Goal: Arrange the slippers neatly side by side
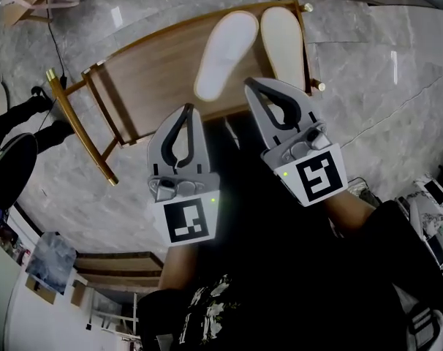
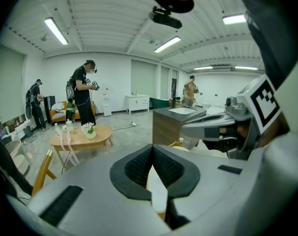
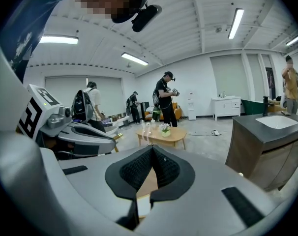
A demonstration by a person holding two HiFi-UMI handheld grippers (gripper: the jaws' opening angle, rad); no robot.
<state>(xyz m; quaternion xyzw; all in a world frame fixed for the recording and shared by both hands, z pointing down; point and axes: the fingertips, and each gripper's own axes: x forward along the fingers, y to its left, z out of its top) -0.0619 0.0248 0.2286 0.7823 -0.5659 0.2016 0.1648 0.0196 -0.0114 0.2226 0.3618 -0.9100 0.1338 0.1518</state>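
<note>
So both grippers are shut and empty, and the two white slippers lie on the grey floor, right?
No: the head view shows the left slipper and right slipper lying on the wooden bench. Left gripper and right gripper are shut and empty.

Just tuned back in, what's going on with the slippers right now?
A person holds a gripper in each hand above a wooden bench. The left gripper and right gripper are both shut and hold nothing. Two white slippers lie on the bench: the right slipper fairly straight, the left slipper angled away from it, so the pair is not yet neatly parallel.
</note>
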